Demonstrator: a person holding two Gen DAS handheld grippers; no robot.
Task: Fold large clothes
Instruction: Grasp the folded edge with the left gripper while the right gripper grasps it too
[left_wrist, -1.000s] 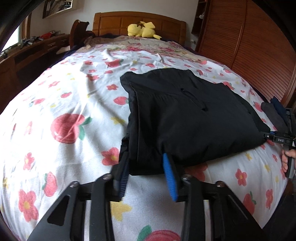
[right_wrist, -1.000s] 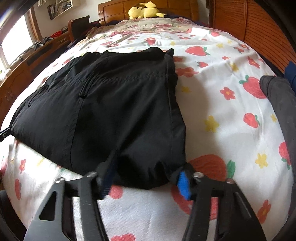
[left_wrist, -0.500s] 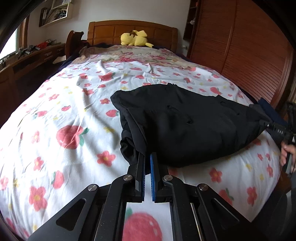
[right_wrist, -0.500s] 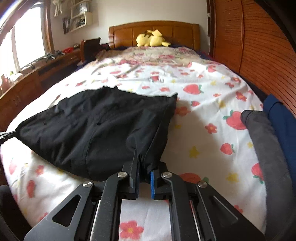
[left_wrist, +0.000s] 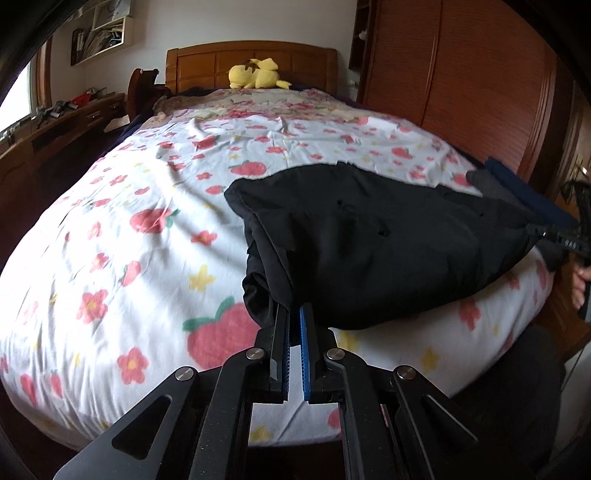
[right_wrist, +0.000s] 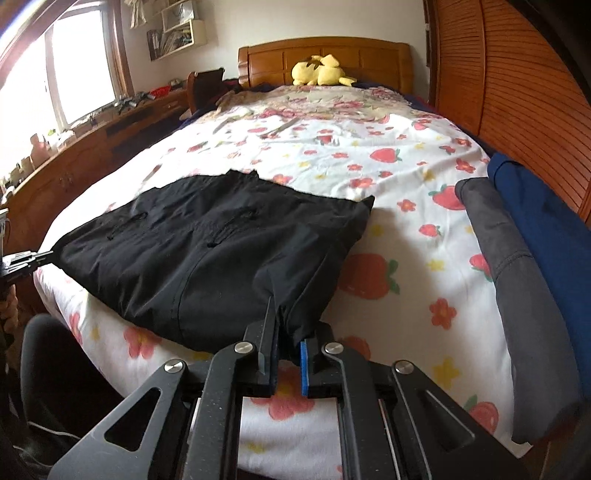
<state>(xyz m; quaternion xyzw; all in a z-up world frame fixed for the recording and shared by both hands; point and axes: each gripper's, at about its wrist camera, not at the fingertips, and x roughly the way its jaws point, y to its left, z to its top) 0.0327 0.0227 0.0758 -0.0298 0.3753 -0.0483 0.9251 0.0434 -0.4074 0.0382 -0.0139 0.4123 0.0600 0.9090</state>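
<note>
A folded black garment (left_wrist: 369, 243) lies across the foot of the bed; it also shows in the right wrist view (right_wrist: 221, 240). My left gripper (left_wrist: 294, 317) is shut on its near left corner and lifts that edge off the sheet. My right gripper (right_wrist: 288, 339) is shut on its near right corner. The garment is stretched taut between the two grippers. The right gripper's tip (left_wrist: 554, 236) shows at the far right of the left wrist view, and the left gripper's tip (right_wrist: 29, 258) at the far left of the right wrist view.
The bed has a white sheet with strawberries and flowers (left_wrist: 147, 240). A grey garment (right_wrist: 517, 295) and a blue garment (right_wrist: 546, 229) lie folded along the right edge. A yellow plush (left_wrist: 255, 74) sits by the headboard. A wooden wardrobe (left_wrist: 461, 74) stands right, a desk (right_wrist: 74, 158) left.
Both grippers closed on the garment's near corners, then pulled back and up. The near edge has lifted off the sheet and the cloth has drawn taut.
</note>
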